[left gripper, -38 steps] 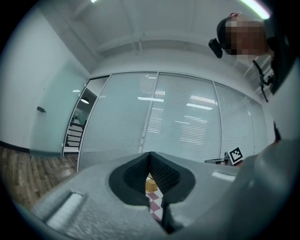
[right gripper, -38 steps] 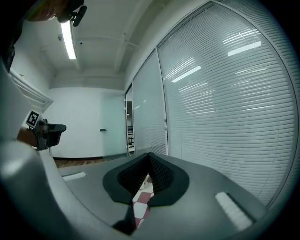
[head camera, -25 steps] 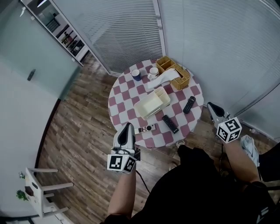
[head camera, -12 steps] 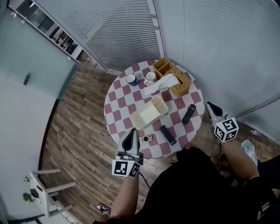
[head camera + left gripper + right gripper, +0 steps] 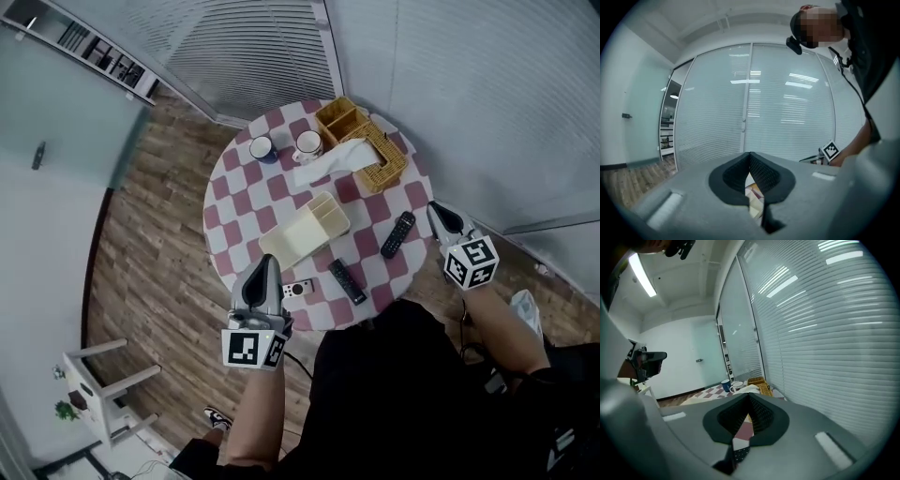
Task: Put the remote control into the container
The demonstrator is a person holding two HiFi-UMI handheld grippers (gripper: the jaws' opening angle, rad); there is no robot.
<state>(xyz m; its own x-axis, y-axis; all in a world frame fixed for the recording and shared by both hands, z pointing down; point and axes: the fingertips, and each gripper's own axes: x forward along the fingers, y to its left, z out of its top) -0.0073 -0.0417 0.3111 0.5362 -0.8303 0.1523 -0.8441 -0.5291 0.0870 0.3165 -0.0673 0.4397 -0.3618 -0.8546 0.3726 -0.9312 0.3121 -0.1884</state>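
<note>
We hold the left claw [image 5: 267, 264] at seven o'clock in the head view. Its jaws are pressed together on nothing and point toward twelve. Our right claw [image 5: 437, 214] sits at three o'clock, jaws likewise closed and empty, aimed toward eleven. Both forearms [image 5: 253, 412] reach up from six.

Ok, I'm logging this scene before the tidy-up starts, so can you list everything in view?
table: one, round, red-and-white checked cloth, centre
container: one, cream, mid-table
black remotes: two, near side; the other toward the right edge
small remote: one, white, near edge
blue mug: one, far side
white mug: one, beside the blue one
wicker basket: tan, far side
tissue: white, against the basket
chair: one, white, floor lower left
left hand-held gripper: grey, shut, empty, at near edge
right hand-held gripper: grey, shut, empty, at right edge
</note>
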